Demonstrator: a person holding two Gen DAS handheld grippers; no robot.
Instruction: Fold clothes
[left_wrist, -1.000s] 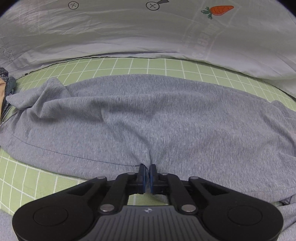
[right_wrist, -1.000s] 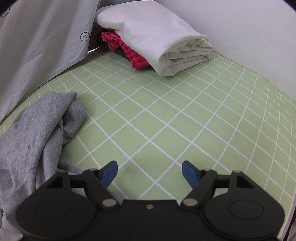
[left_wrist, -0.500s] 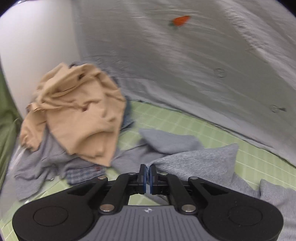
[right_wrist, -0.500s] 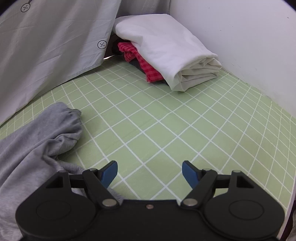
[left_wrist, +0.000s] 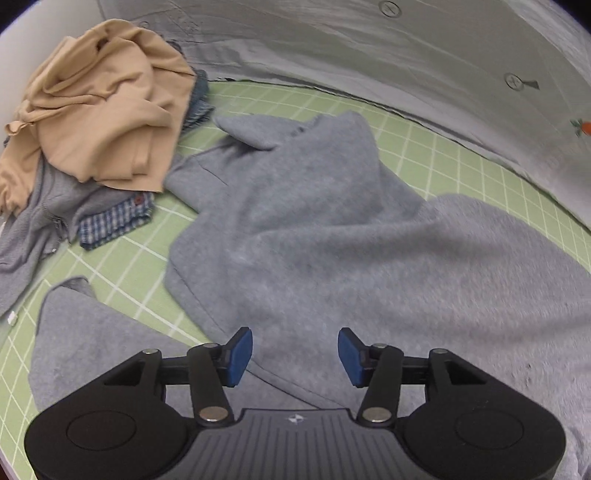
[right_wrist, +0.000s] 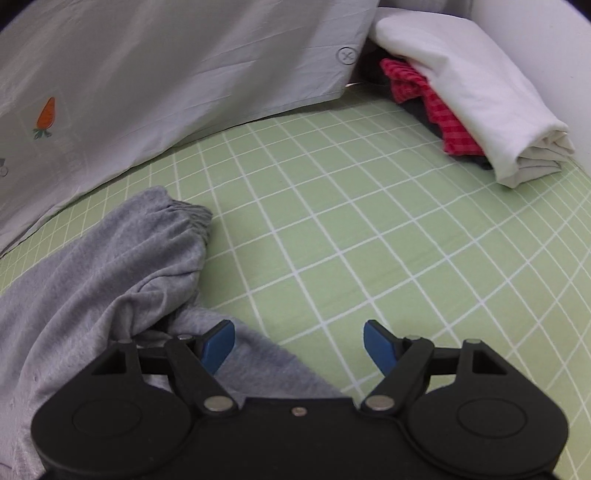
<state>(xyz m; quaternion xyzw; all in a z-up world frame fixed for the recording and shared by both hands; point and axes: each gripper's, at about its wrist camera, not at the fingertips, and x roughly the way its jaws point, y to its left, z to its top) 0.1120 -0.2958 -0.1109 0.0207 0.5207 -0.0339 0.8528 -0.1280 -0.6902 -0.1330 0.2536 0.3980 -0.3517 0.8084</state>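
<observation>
While both the left gripper (left_wrist: 294, 356) and right gripper (right_wrist: 299, 347) hover wide-fingered and empty over the grey garment (left_wrist: 332, 240), it sprawls, perhaps half doubled, beside the tan heap (left_wrist: 96, 107), seemingly awaiting fresh grips.

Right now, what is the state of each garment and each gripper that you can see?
Left gripper: open, empty.
Right gripper: open, empty.
Grey garment: spread out, unfolded.
Tan garment: crumpled on the pile.
White cloth: folded.
Red checked cloth: under the white cloth.
</observation>
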